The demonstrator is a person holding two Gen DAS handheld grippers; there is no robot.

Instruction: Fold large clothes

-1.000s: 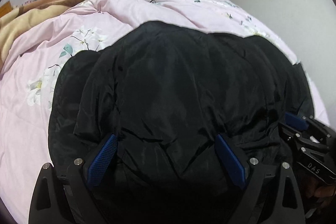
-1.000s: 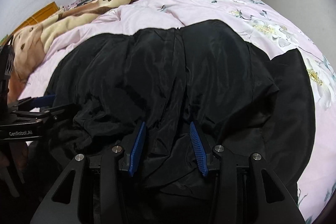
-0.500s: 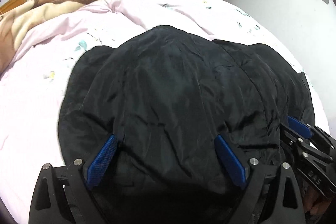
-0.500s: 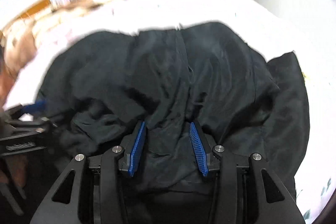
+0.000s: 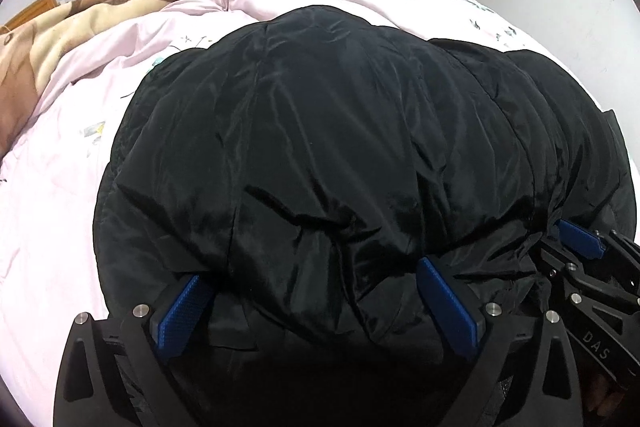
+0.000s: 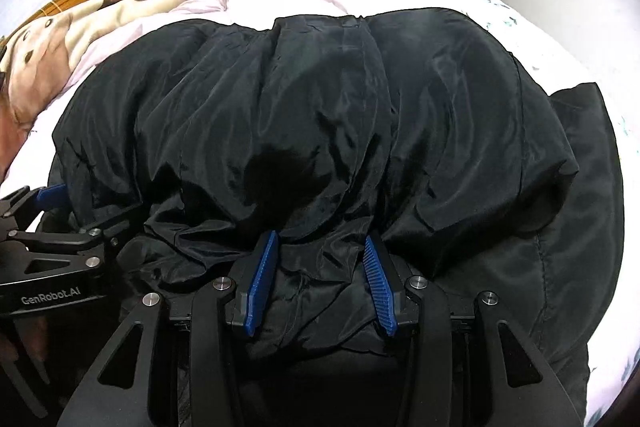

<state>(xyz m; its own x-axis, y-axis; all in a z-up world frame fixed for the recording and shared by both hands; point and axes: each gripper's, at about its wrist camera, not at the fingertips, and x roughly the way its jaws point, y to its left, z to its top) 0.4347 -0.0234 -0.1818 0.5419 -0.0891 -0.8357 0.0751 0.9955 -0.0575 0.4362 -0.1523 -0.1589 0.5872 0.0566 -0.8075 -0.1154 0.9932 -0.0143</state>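
Black coat point(image 5: 340, 147) lies folded over on bed point(image 5: 52, 227). Your left claw point(image 5: 320, 303) is opening, coat edge between pads. Right claw point(image 6: 320, 279) pinches coat edge. Next: let go, smooth fold.

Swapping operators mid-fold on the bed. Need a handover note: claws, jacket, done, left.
Left claw: jaws wide and opening, black jacket fabric bulging between them, pads not visibly pressing.
Right claw: pinched on a bunched fold at the jacket's near edge.
Jacket: lies puffed on the pink floral duvet, near edge gathered toward both claws, brown blanket beyond.
Done: near edge gathered up.
Left: probably release the right claw, flatten the fold, finish folding.
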